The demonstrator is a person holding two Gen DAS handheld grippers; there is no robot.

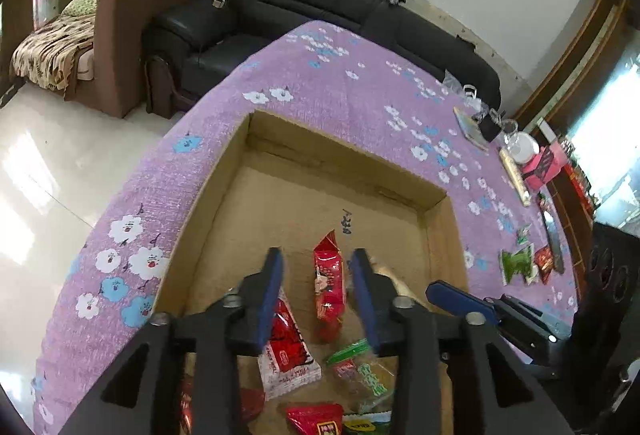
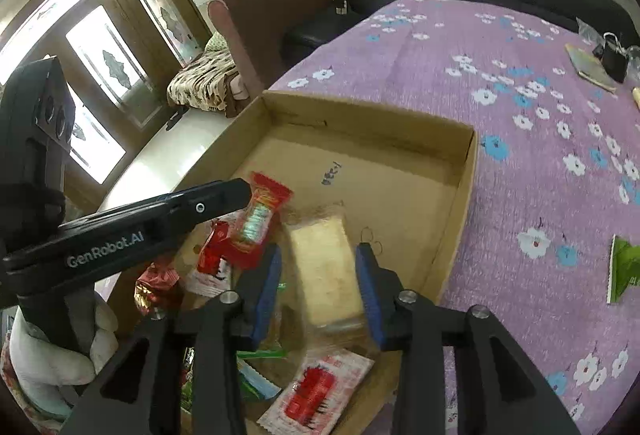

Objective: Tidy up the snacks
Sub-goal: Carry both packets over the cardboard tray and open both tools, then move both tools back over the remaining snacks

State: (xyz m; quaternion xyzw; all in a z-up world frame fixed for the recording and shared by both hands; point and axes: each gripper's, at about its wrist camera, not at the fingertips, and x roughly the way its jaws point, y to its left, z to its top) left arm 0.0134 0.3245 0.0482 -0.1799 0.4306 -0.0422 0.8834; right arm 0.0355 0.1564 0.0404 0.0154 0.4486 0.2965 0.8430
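Note:
A shallow cardboard box [image 1: 436,231] lies on the purple flowered cloth. My left gripper [image 1: 318,291] hangs over its near part, open, with a red snack packet [image 1: 329,283] in the gap clear of both pads. Beneath lie a white-and-red packet [image 1: 288,355] and a green-and-clear one [image 1: 360,371]. My right gripper [image 2: 318,291] is open too, with a pale yellow cake in clear wrap [image 2: 324,267], blurred, between its fingers over the box floor [image 2: 392,187]. The left gripper [image 2: 240,195] shows from the side with the red packet [image 2: 260,219] under its tip. One right finger [image 1: 452,299] shows beside the box.
Green packets [image 1: 518,263] and a small red one [image 1: 544,259] lie on the cloth right of the box; another green packet [image 2: 624,271] shows there. A book [image 2: 588,67], a black cup and jars stand at the far right. A black sofa [image 1: 320,3] and a brown armchair stand beyond.

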